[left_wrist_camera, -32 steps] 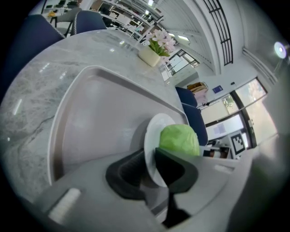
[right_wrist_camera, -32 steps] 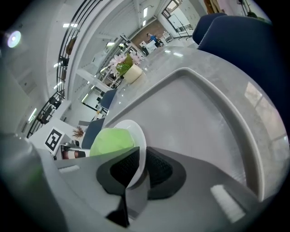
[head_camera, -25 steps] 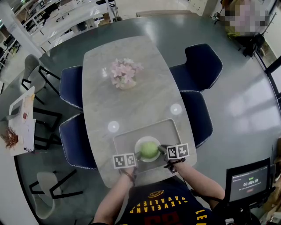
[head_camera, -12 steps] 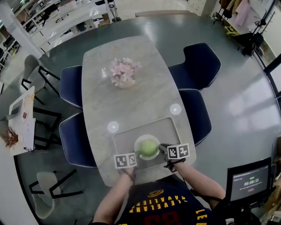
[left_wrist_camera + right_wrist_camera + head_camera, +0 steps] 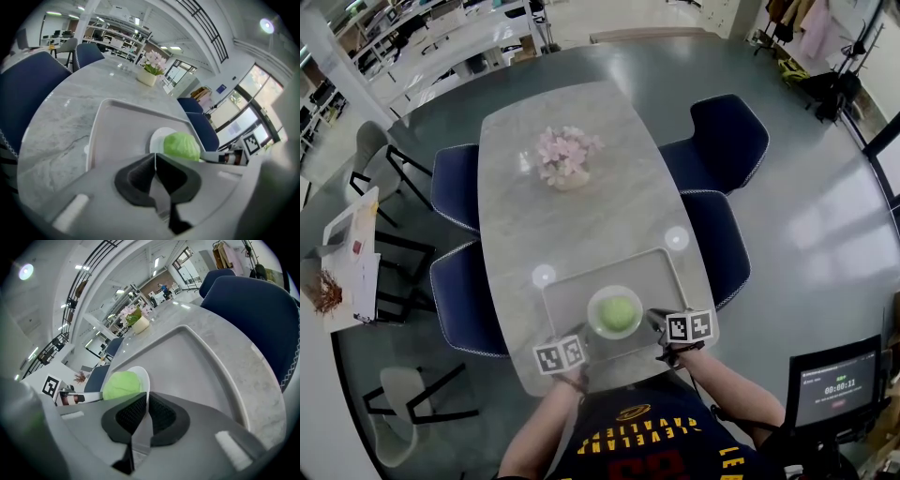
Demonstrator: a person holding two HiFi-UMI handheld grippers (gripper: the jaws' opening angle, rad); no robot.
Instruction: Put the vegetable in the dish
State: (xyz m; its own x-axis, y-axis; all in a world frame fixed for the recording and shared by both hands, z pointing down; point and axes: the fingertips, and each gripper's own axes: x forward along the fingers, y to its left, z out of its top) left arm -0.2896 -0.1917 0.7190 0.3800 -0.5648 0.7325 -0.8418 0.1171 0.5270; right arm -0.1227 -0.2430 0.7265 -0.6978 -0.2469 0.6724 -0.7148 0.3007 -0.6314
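Near the 6 o'clock end of the desk [image 5: 572,225], the green vegetable [image 5: 619,312] sits in the white dish [image 5: 594,322] on the grey tray [image 5: 567,295]. My left gripper [image 5: 579,335] at the dish's 8 o'clock and my right gripper [image 5: 656,321] at about 3 o'clock both have their jaws pressed together on nothing. Placement looks done to me. Any retreat should go straight toward 6 o'clock, slowly and clear of the rim.

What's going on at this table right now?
A person seated at the pale marble table holds a two-jaw gripper in each hand. The round green vegetable sits in the white dish, which stands on a grey tray. The left gripper and right gripper flank the dish, both shut and holding nothing.
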